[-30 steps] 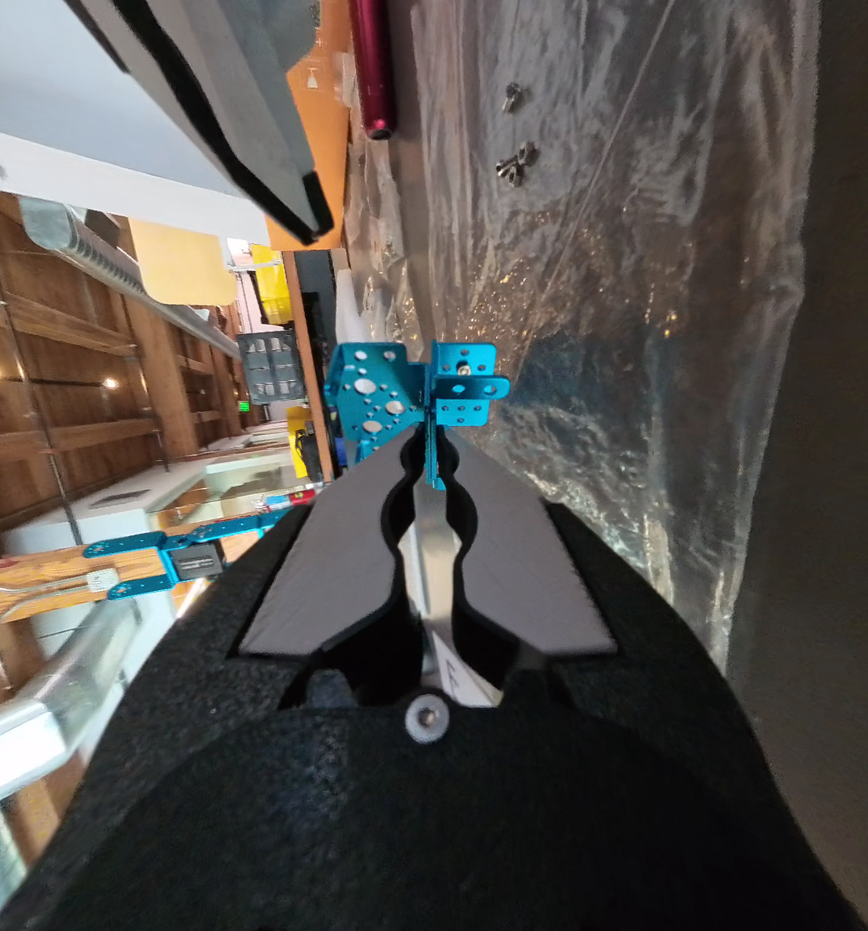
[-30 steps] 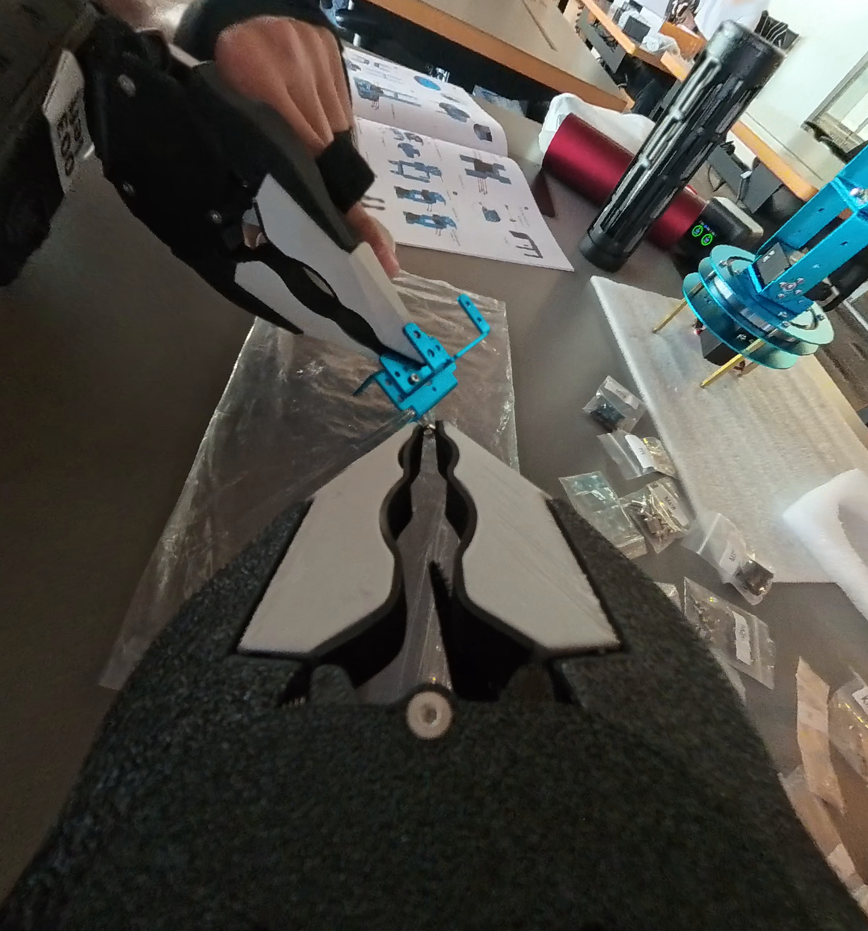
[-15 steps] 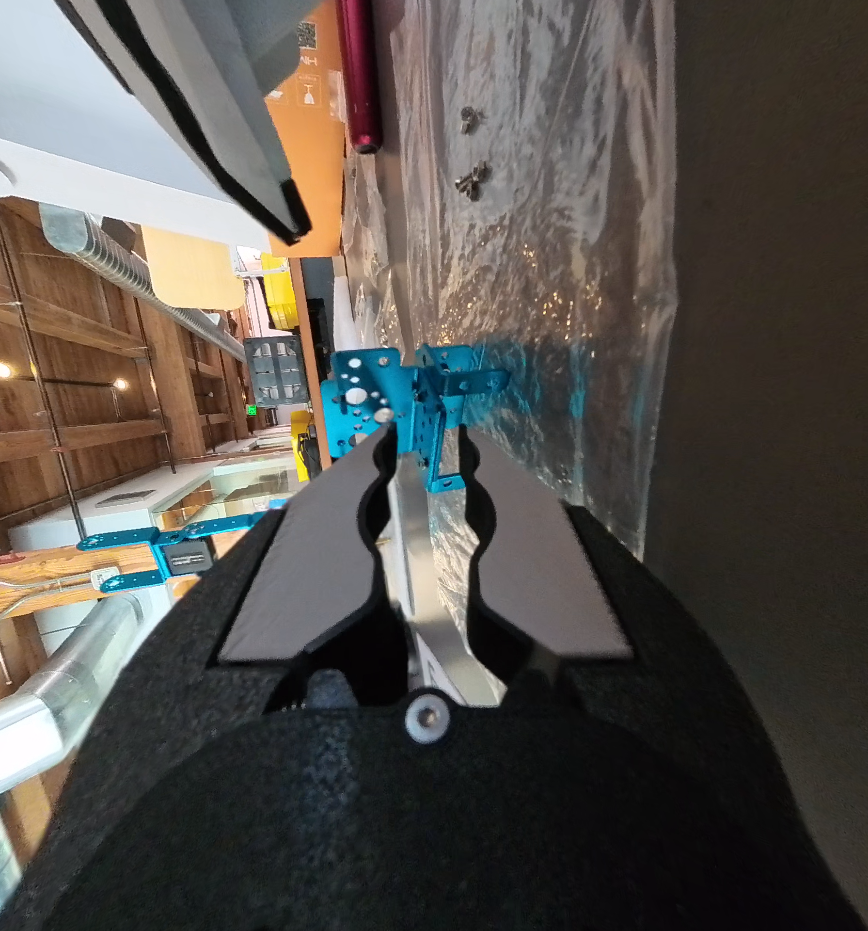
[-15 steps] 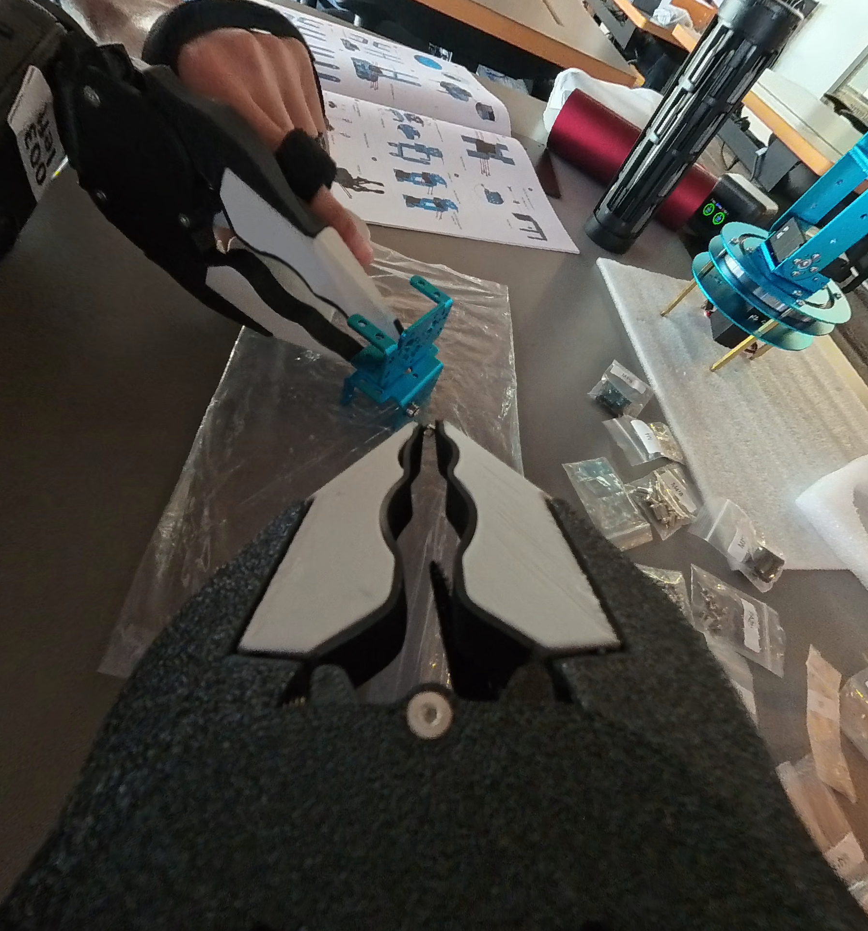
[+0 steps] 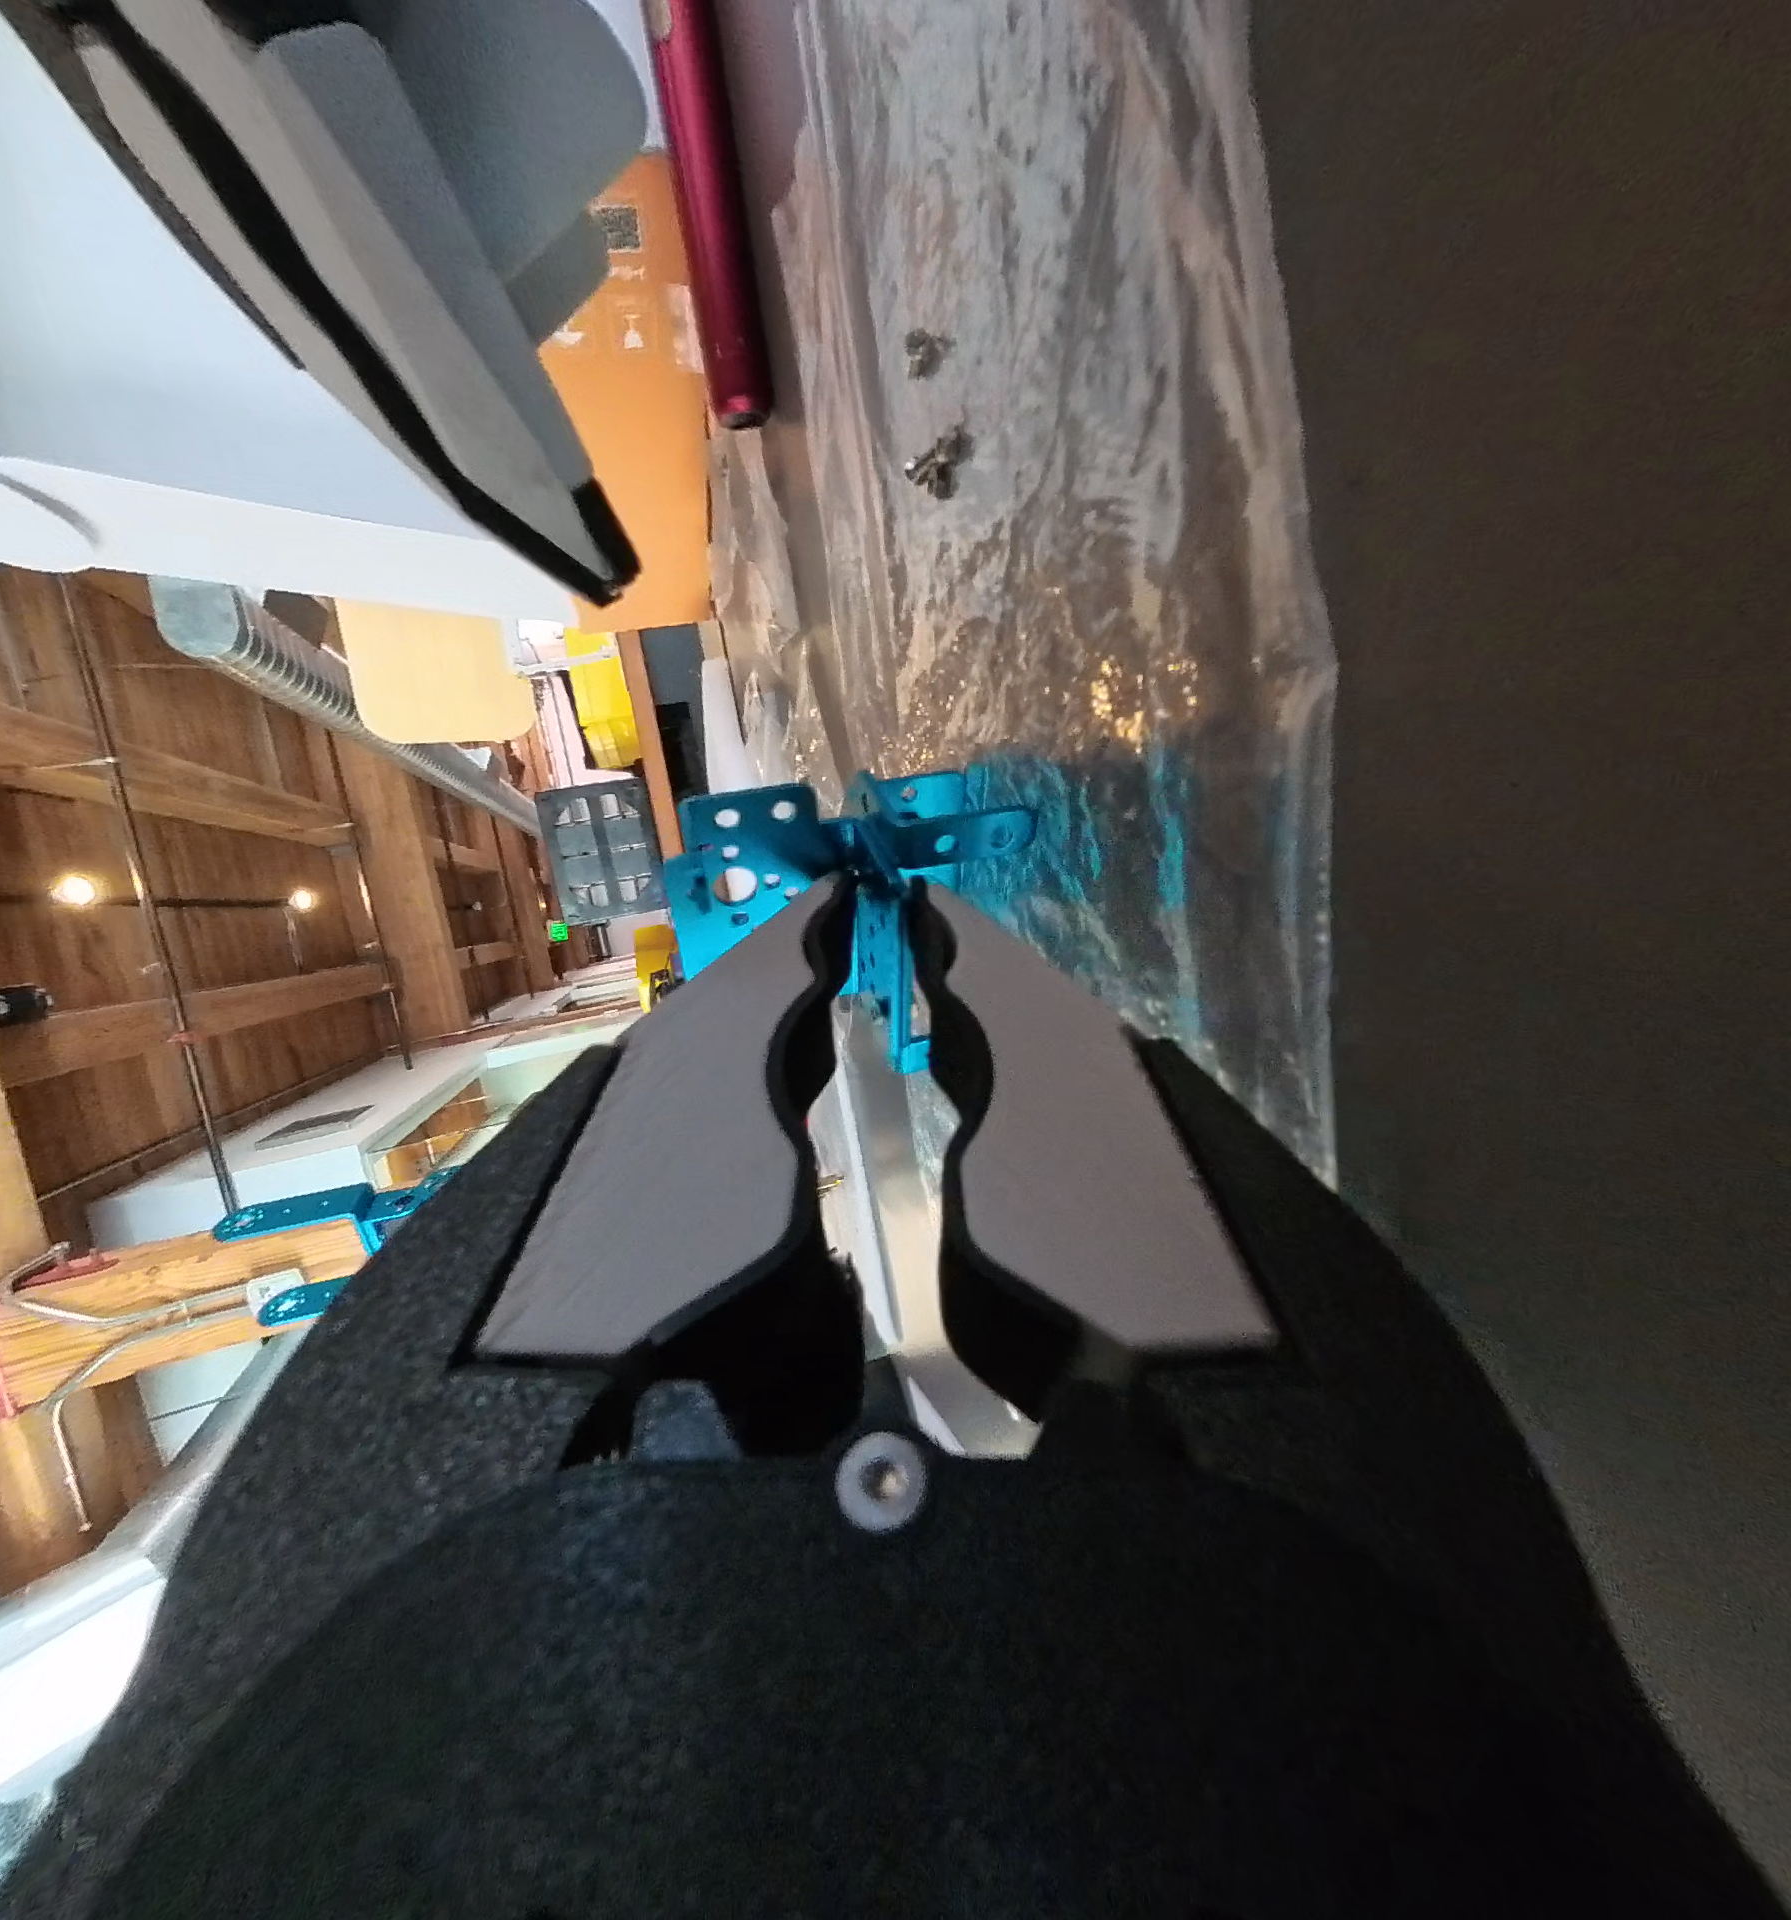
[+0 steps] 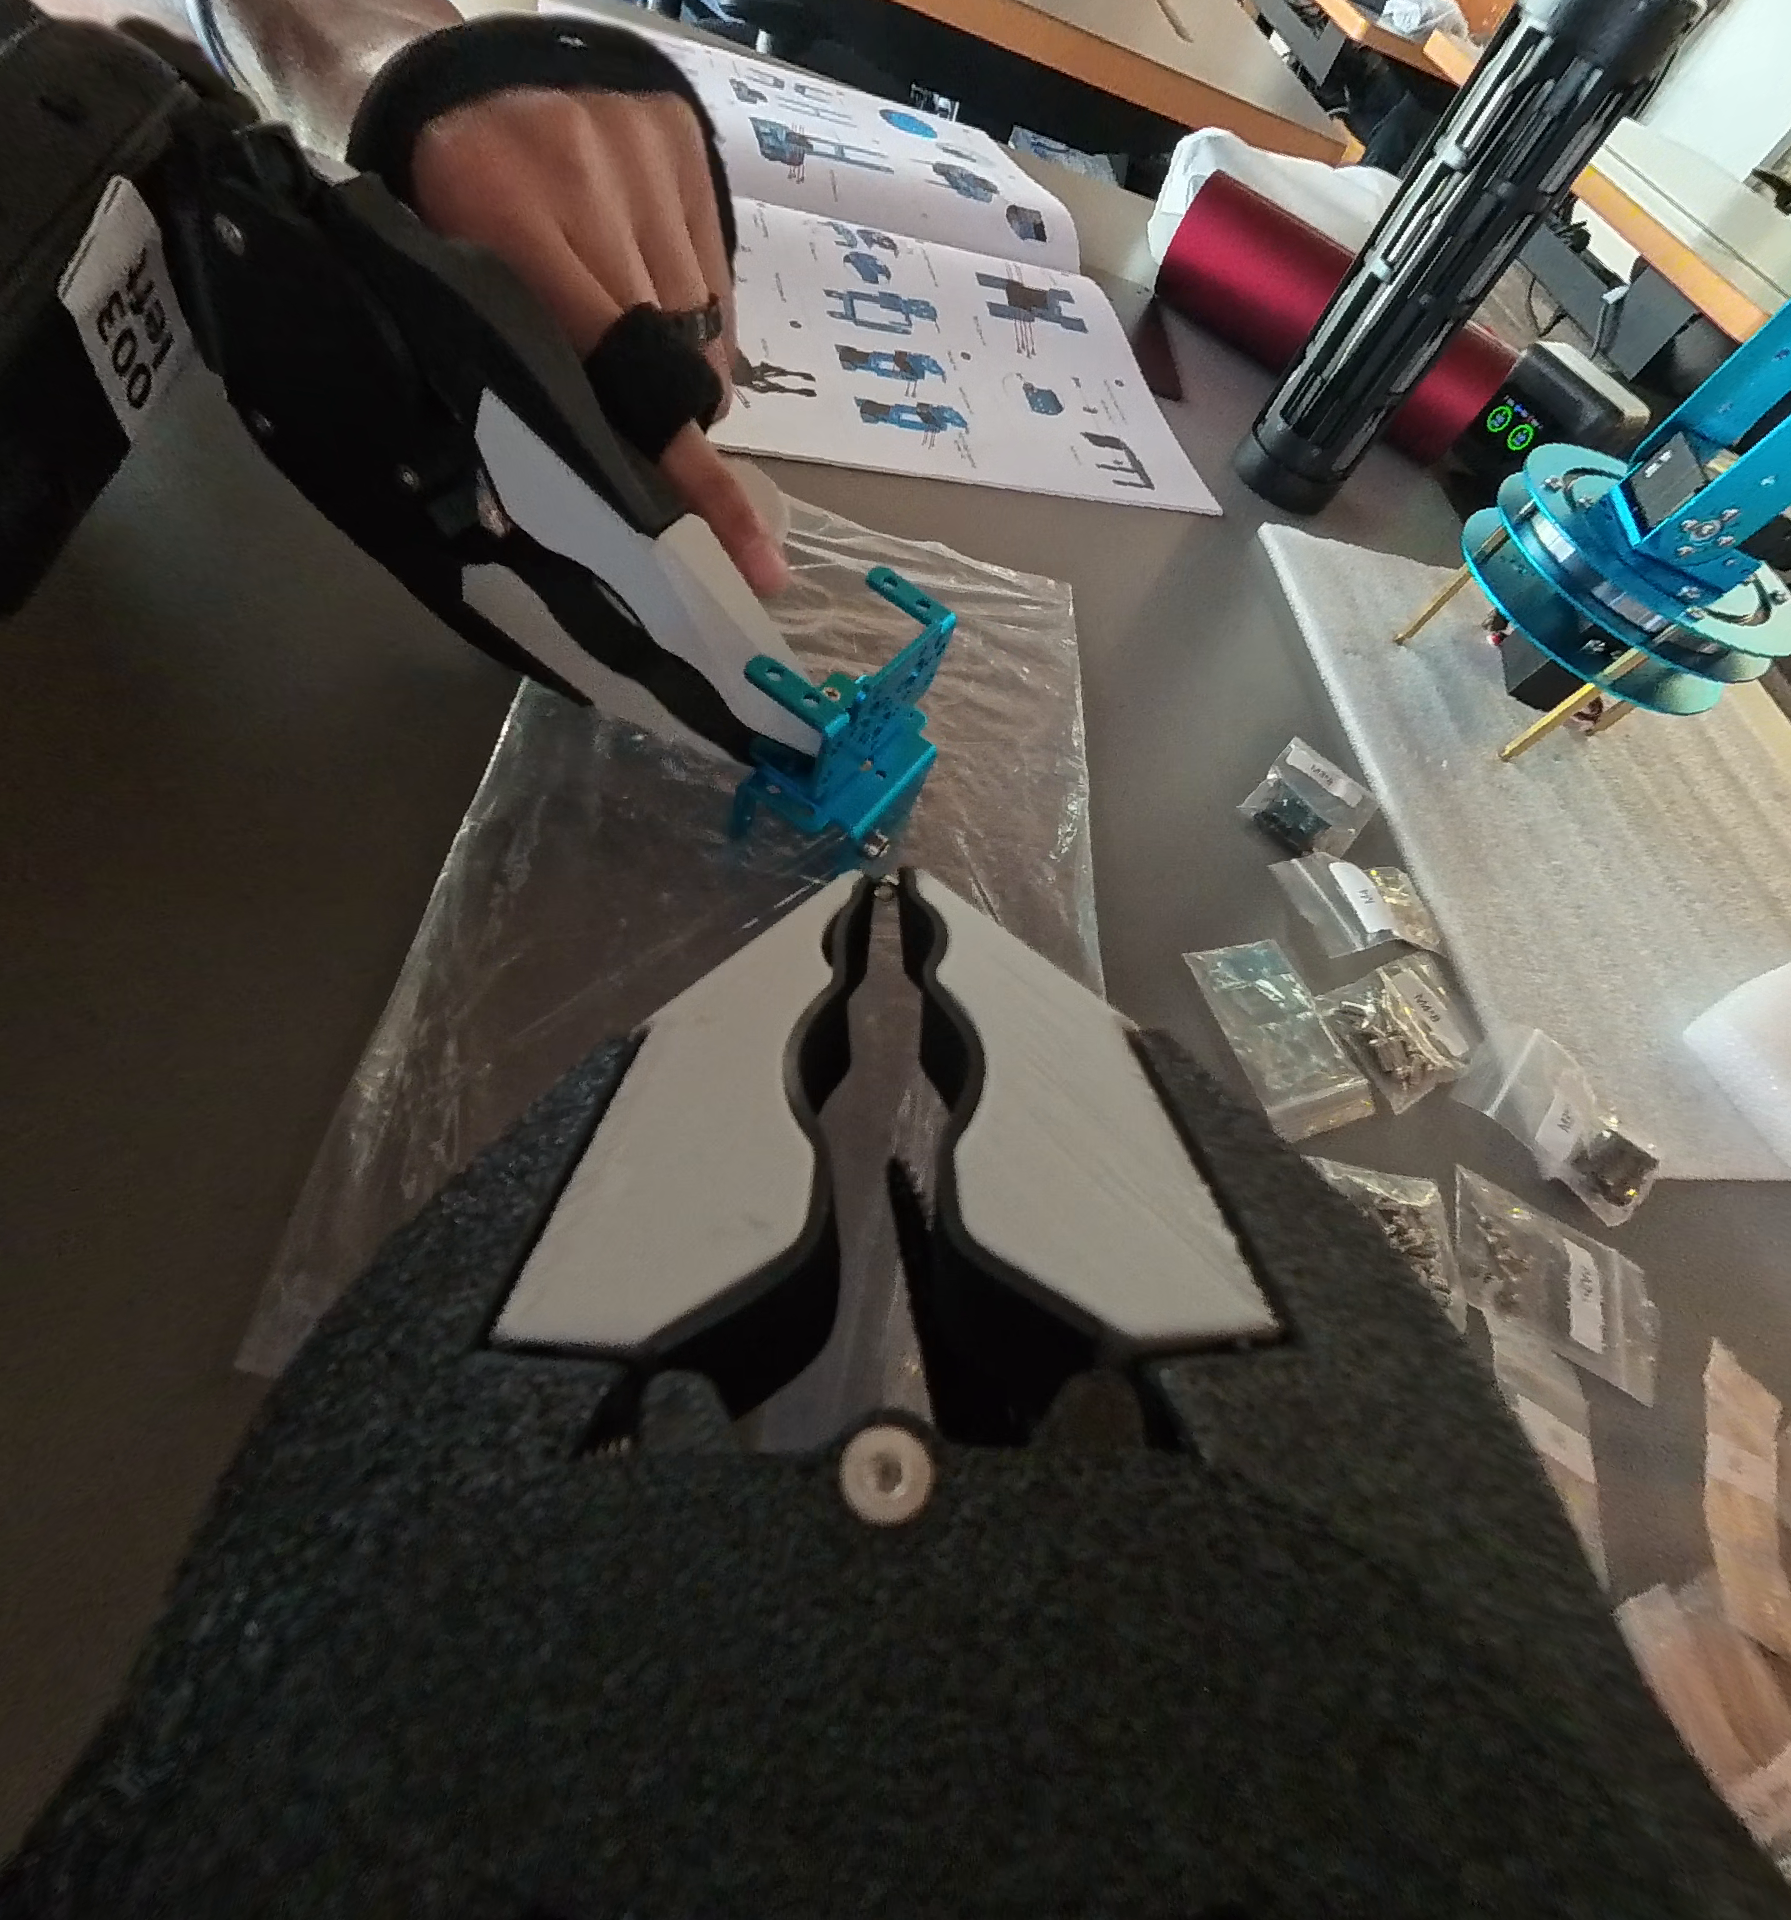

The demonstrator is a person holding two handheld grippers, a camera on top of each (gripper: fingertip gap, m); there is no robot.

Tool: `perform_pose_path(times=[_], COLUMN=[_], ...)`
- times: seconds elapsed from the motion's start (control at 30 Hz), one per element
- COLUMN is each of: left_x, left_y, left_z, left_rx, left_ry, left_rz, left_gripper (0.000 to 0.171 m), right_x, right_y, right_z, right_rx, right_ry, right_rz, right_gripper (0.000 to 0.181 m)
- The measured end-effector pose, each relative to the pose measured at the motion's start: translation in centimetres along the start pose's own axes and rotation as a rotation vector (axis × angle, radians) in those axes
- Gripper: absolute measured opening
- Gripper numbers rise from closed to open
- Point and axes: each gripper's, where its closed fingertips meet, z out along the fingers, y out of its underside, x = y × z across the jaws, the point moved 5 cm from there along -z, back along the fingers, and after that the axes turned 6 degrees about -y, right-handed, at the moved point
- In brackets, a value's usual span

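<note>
- Now the left gripper (image 6: 766,717) clamps the blue bracket (image 6: 849,727) on the plastic sheet (image 6: 1005,665).
- Right gripper (image 6: 883,883), nearly closed, pinches a small screw (image 6: 883,885) just beside it.
- Best keep the bracket steady, I'd judge.

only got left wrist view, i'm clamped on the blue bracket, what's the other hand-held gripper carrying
Observer: The right hand-held gripper pinches what looks like a small screw at its tips, just short of the bracket.
Operator: bracket in the air or down
Observer: Down, it seems: its lower legs touch the plastic sheet, and the left hand-held gripper clamps an upper flange.
Operator: more screws besides the loose ones
Observer: Small bags of hardware lie right of the sheet.
</note>
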Motion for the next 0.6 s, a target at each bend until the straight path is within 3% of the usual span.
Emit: perform_pose_path(times=[0.47, 0.53, 0.6], left_x=[-2.3, -4.0, -5.6], left_y=[0.0, -0.1, -0.2], left_z=[0.4, 0.4, 0.3], left_rx=[0.058, 0.071, 0.086], left_ry=[0.044, 0.023, 0.057], left_rz=[-0.141, -0.270, -0.511], left_gripper=[0.005, 0.005, 0.005], right_x=[0.0, 0.0, 0.1], right_y=[0.0, -0.1, -0.4], right_z=[0.0, -0.1, -0.3], right_rx=[0.006, 0.010, 0.022], right_ry=[-0.011, -0.009, -0.006], right_rz=[0.014, 0.012, 0.015], right_gripper=[0.004, 0.004, 0.004])
